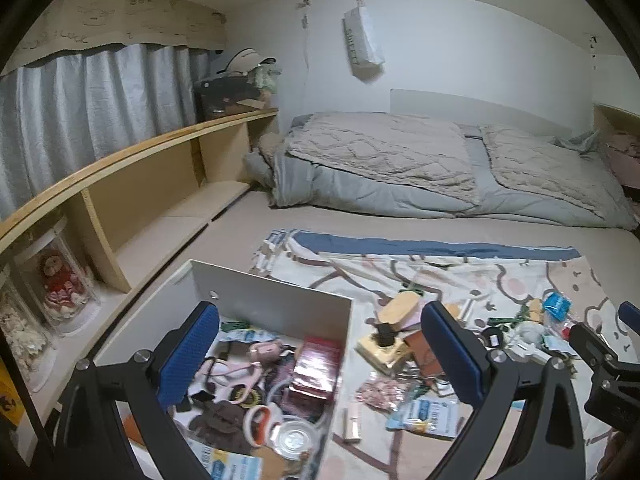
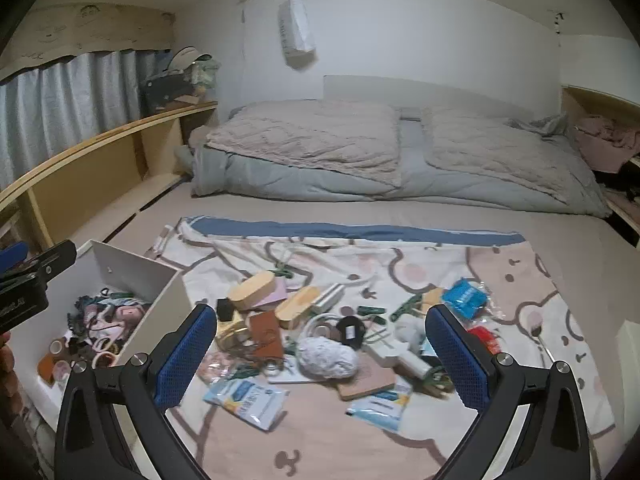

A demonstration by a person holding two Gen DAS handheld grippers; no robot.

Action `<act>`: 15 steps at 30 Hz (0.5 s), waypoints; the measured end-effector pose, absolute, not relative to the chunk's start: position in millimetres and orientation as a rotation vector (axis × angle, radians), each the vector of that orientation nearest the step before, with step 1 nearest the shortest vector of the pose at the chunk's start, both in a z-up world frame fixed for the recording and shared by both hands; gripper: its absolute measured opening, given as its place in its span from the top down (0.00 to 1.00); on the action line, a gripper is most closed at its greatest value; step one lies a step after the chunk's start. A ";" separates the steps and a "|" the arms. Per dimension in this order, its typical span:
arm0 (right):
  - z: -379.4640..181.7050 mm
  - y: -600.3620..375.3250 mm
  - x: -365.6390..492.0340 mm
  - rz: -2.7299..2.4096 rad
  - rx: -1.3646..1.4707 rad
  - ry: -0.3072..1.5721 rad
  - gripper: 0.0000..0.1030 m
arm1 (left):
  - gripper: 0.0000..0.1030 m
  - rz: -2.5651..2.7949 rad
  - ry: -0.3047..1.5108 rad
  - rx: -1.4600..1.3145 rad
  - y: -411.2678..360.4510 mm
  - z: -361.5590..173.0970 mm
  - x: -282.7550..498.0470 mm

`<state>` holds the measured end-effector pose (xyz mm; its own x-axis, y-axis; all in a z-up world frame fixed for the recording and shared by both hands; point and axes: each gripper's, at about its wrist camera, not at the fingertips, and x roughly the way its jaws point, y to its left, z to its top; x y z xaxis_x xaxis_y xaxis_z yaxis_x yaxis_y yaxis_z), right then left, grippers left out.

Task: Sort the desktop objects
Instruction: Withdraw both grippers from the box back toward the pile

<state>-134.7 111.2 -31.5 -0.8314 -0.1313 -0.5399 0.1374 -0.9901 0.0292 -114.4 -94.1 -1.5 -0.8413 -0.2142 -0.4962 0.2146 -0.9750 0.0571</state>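
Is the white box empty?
No, the white box already holds a jumble of small things, including a dark red box and a clear glass dish.

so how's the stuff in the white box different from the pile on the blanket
The box contents sit walled in by the white box, under the left gripper. The pile sprawls loose across the patterned blanket, ahead of the right gripper. Both are jumbled small items.
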 end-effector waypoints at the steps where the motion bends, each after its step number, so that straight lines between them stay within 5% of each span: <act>1: -31.9 113.7 -134.6 -2.884 0.849 0.017 0.00 | 0.01 -2.820 0.002 0.759 -91.5 -1.9 -114.4; 15: -44.1 149.4 -134.9 -2.901 0.914 -0.047 0.00 | 0.01 -2.825 0.022 0.800 -61.7 -11.2 -116.6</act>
